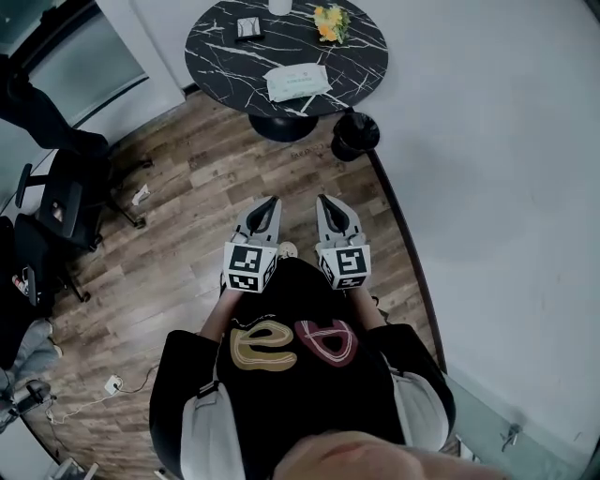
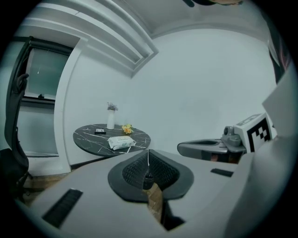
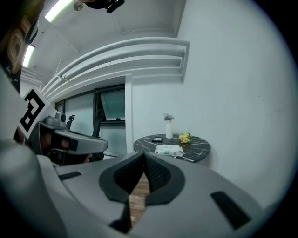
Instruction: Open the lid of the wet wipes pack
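A wood-plank floor (image 1: 187, 187) fills the centre and left of the head view, with a white wall (image 1: 506, 187) at right. A round black marble table (image 1: 216, 42) stands at the top of the frame. In the lower half, a person in a black top (image 1: 291, 375) holds the left gripper (image 1: 272, 201) and right gripper (image 1: 323, 199) side by side, both tongs pressed together on nothing, well apart from the table. The wet wipes pack (image 1: 296, 82) lies on the table's near side, with yellow flowers (image 1: 330, 22) beyond it.
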Available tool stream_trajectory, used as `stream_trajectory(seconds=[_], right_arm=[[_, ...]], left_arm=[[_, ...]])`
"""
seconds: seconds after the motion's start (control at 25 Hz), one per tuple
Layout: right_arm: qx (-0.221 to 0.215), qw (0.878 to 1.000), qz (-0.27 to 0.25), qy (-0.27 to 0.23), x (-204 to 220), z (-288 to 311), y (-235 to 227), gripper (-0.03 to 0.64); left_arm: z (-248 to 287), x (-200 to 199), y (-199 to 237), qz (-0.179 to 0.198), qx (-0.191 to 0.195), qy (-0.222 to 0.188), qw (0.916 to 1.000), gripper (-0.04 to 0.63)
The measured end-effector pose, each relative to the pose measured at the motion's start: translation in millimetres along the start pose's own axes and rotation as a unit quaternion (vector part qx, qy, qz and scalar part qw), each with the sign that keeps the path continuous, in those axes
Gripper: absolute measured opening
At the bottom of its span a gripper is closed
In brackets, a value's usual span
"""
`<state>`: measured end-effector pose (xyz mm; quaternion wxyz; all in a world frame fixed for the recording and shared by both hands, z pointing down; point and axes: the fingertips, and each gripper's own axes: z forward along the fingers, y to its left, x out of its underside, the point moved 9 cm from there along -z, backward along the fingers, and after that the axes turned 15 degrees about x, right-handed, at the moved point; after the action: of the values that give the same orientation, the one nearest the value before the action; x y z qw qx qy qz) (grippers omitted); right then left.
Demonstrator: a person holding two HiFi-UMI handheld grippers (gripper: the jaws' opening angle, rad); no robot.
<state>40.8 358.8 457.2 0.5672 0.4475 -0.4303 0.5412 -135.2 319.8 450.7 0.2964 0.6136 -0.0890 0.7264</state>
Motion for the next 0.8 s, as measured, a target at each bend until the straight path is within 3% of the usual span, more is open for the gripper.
stream_trajectory(seconds=[0.28, 0.8], right_arm=[[-0.021, 1.000, -0.004, 0.013, 4.7, 28.4, -35.6, 0.012], [-0.016, 1.000, 0.002, 0.021, 8.5, 38.5, -41.3, 0.011]], left_arm=[[37.6, -1.9, -5.0, -0.008, -0.013, 0.000, 0.9999, 0.018], [63.9, -0.4, 8.2, -0.015, 0.003, 0.018, 0.9997, 0.018]])
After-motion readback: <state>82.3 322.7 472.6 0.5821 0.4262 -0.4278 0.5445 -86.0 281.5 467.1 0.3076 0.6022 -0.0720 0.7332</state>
